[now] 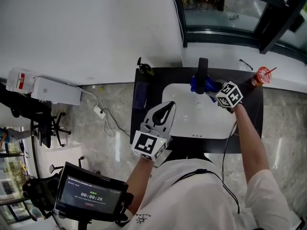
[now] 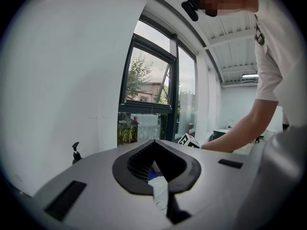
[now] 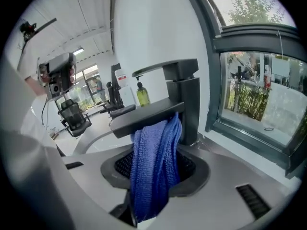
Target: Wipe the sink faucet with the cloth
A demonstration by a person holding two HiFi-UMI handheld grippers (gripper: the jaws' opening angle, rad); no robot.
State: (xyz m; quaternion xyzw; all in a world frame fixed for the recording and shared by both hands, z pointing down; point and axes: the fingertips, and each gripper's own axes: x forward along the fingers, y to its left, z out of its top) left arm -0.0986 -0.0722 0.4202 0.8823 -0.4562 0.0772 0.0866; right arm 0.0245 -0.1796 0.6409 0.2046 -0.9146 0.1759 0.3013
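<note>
Right gripper (image 1: 211, 91) clenched on blue cloth (image 3: 154, 162). Cloth fuzzy, bunched up, top end tucked under spout of faucet (image 3: 184, 87). Faucet dark, boxy, at 12 o'clock edge of white sink (image 1: 211, 123). Left gripper (image 1: 163, 116) at sink's 8 o'clock, jaws nearly closed, nothing in them. To wipe well, I think: squeeze tight, rub slow along spout, then up post and handle. Hard tug might pull cloth loose.
</note>
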